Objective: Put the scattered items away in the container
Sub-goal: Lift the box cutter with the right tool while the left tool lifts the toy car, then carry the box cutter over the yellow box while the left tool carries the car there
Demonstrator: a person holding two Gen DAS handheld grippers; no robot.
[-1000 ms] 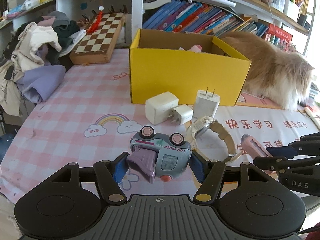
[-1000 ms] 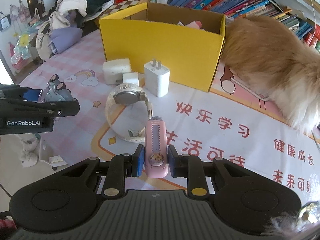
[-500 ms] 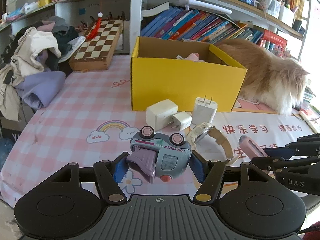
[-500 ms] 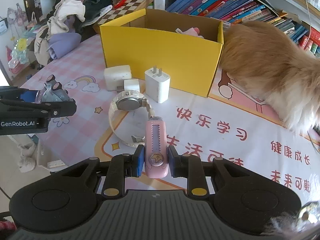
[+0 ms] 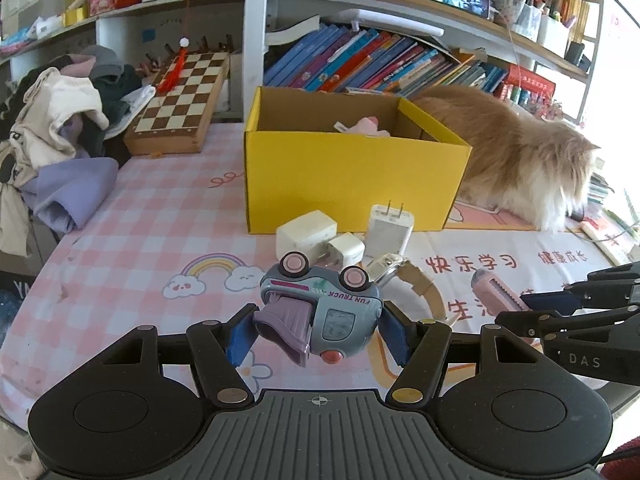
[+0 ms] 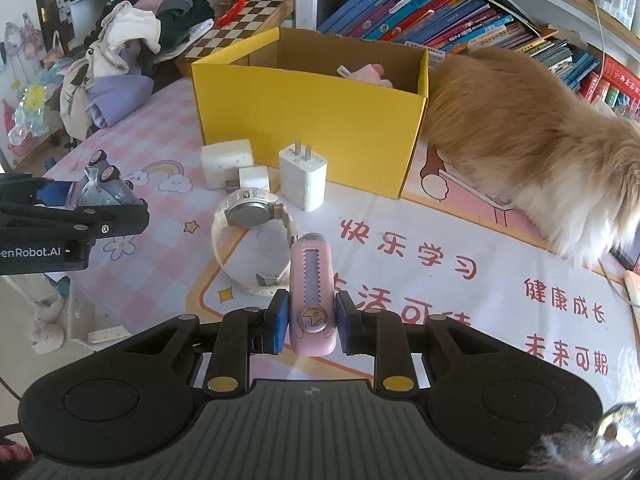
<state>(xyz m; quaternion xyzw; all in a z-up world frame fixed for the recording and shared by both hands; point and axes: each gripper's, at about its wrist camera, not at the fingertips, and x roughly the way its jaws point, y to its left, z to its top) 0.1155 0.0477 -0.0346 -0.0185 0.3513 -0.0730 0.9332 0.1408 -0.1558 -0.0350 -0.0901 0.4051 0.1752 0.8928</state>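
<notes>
My left gripper (image 5: 318, 334) is shut on a grey-blue toy truck (image 5: 320, 312) with pink wheels, held above the table. My right gripper (image 6: 312, 324) is shut on a pink utility knife (image 6: 312, 296), also held above the table. The yellow cardboard box (image 5: 352, 176) stands open ahead with a pink item (image 5: 366, 126) inside. In front of it lie three white chargers (image 5: 306, 232) (image 5: 344, 248) (image 5: 390, 226) and a white watch (image 6: 248, 216). The box also shows in the right wrist view (image 6: 308, 120).
A fluffy orange cat (image 6: 532, 140) stands right of the box, touching it. A pile of clothes (image 5: 56, 148) and a chessboard (image 5: 180, 108) lie at the back left. Bookshelves (image 5: 380, 64) stand behind the box. The table edge is at the left.
Both grippers have risen, keeping their holds on the toy truck and the pink knife. More of the box's inside shows. The cat has barely moved.
</notes>
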